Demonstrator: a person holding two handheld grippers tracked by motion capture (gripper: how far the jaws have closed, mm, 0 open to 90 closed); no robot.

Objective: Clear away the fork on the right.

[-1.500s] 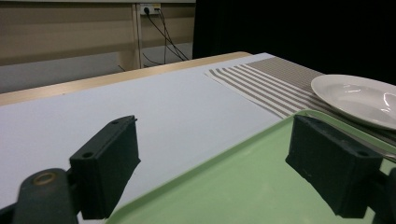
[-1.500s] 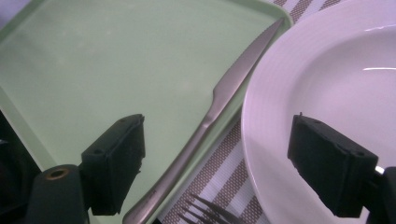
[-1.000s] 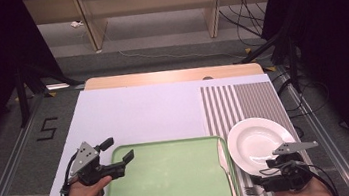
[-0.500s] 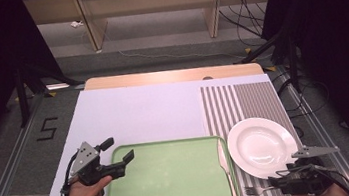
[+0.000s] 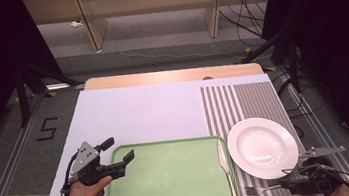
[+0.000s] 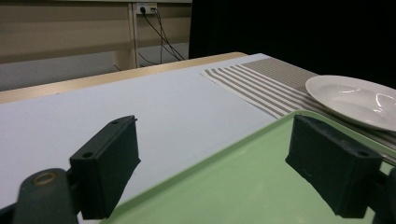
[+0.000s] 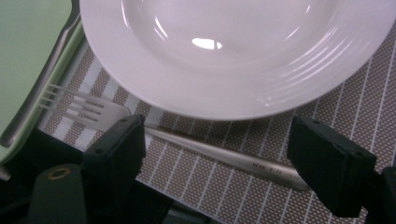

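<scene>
Since a second ago, right tool [image 7: 215, 154] has dropped back, spread over the fork [image 7: 187, 142] beside the plate [image 7: 233, 51]; grasp remains. Left tool [image 5: 116, 155] spread.

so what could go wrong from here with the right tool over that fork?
1. The fork lies flat on the striped mat, so the open right tool may slide off its thin handle or drag the mat.
2. The white plate sits very close to the fork; closing or lifting could knock its rim.
3. The open left tool straddles the green tray edge; a bump might shift the knife lying in it.
</scene>
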